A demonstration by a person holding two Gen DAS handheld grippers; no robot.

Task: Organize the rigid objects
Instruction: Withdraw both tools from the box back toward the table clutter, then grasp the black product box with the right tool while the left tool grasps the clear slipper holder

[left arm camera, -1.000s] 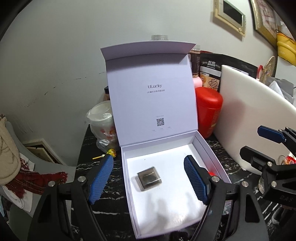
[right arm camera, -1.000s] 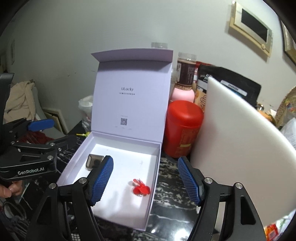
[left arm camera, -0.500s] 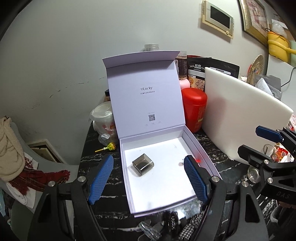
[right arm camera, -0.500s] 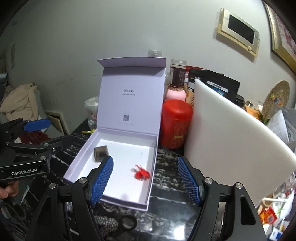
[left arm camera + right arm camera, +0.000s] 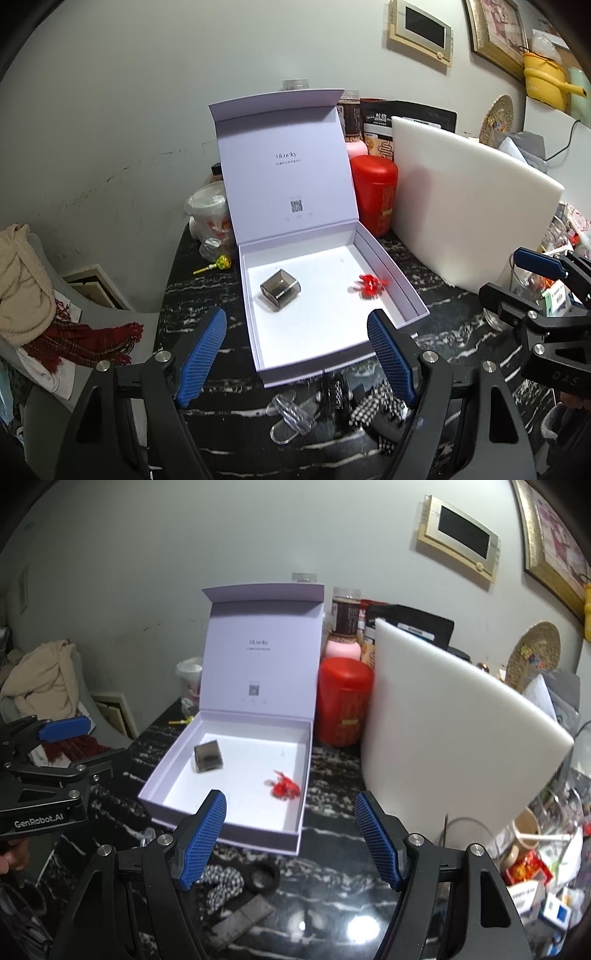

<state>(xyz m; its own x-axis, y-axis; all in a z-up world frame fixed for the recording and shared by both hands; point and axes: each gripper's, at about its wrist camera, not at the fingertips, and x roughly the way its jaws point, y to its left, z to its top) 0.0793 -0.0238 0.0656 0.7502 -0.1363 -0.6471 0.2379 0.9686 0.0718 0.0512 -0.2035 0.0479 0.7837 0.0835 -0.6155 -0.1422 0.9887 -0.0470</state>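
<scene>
An open lilac box (image 5: 410, 295) (image 5: 155, 794) stands on the black marble table with its lid upright. Inside lie a small dark cube (image 5: 280, 289) (image 5: 208, 756) and a red ornament (image 5: 370, 286) (image 5: 283, 785). My left gripper (image 5: 297, 354) is open and empty, held back from the box's near edge. My right gripper (image 5: 290, 836) is open and empty, also short of the box. Several small items lie on the table before the box: a clear clip (image 5: 291, 417), a checkered piece (image 5: 369, 406) (image 5: 221, 882) and a black ring (image 5: 264, 877).
A red canister (image 5: 375, 192) (image 5: 343, 701) and a white board (image 5: 461, 206) (image 5: 443, 731) stand right of the box. Bottles and bags stand behind. A bagged cup (image 5: 208, 214) and a lollipop (image 5: 221, 263) lie left. Cluttered jars (image 5: 535, 845) sit far right.
Both grippers have pulled back and up from the box. The whole box and the small items in front of it have come into view. Both stay open.
</scene>
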